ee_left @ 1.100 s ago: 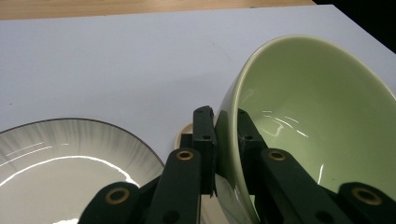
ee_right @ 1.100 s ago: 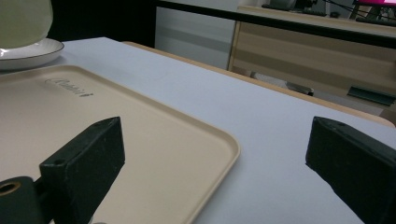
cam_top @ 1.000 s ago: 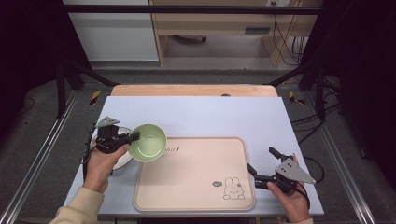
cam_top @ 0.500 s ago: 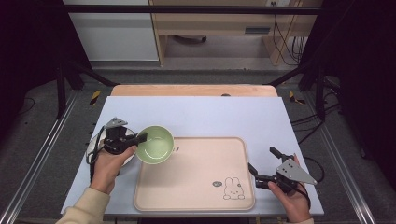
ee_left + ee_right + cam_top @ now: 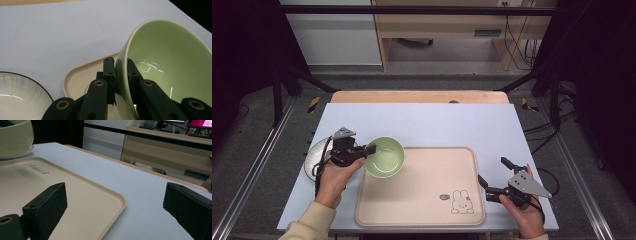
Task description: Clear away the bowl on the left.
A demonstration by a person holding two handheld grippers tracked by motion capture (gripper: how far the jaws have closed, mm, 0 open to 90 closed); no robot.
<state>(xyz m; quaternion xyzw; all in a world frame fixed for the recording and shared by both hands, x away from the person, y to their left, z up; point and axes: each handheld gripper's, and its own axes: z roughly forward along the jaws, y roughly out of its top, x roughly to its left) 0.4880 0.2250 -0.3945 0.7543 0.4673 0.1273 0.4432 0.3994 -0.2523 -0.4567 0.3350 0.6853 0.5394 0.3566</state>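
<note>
A pale green bowl (image 5: 385, 156) hangs tilted over the left edge of the beige tray (image 5: 427, 200), held by its rim. My left gripper (image 5: 368, 150) is shut on that rim, one jaw inside the green bowl (image 5: 170, 67) and one outside it. The left gripper (image 5: 120, 75) pinches the wall above the tray's corner (image 5: 80, 80). At the right edge of the tray my right gripper (image 5: 493, 177) stands open and low over the table, nothing between its jaws. In the right gripper view the right gripper (image 5: 115, 202) straddles the tray's edge (image 5: 117, 205), with the green bowl (image 5: 15, 137) far off.
A white plate with a dark rim (image 5: 314, 156) lies on the table left of the tray, also seen as the white plate (image 5: 17, 95). The light blue tabletop (image 5: 432, 125) stretches behind the tray. A rabbit print (image 5: 460, 202) marks the tray's near right.
The left gripper has carried the green bowl to the right, from beside the white plate to over the tray's left edge. The right gripper has stayed in place.
</note>
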